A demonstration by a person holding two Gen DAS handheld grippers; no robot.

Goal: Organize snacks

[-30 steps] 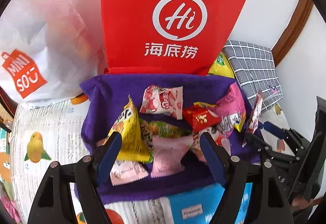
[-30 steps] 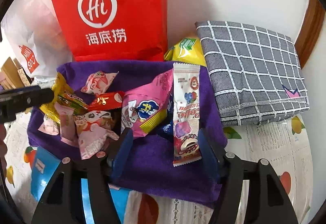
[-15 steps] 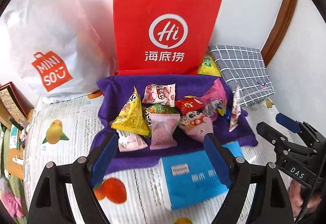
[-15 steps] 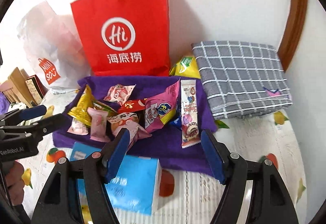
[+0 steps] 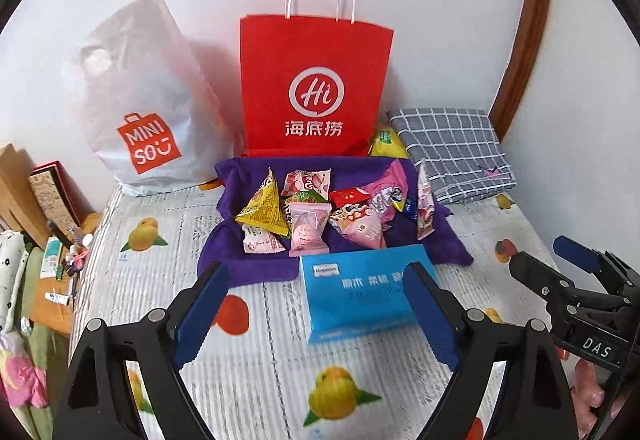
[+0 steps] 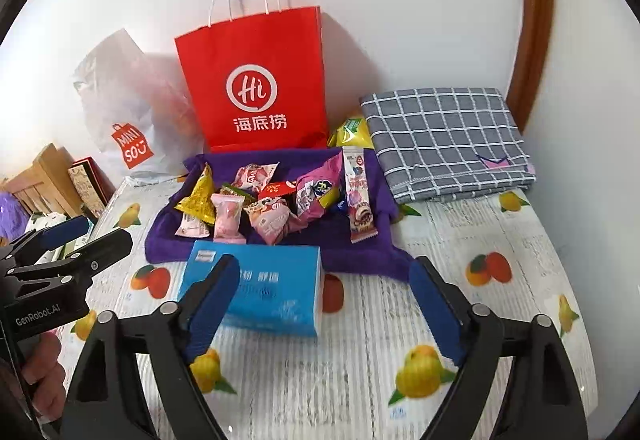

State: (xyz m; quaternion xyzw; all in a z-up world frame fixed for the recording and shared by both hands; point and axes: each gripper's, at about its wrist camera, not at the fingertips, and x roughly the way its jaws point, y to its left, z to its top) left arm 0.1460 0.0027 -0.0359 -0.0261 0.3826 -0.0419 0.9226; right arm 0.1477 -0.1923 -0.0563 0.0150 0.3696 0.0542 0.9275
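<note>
Left tongs (image 5: 316,300): jaws opening, wide apart, nothing between the pads. I see them hanging over the fruit-print table cover (image 5: 256,372), with the blue tissue pack (image 5: 360,292) just beyond the tips.

Right tongs (image 6: 324,304): jaws opening too, and empty. They hang over the same cover, the tissue pack near the left pad.

Snacks (image 5: 320,216) lie heaped on a purple cloth (image 5: 248,264) just behind the tissue pack: yellow triangular pouch (image 5: 264,208), pink wrappers, one long bar.

Behind the cloth a red paper bag (image 5: 316,88) stands upright; a white plastic bag (image 5: 140,100) to its left, a folded grey checked cloth (image 5: 452,152) to its right.
</note>
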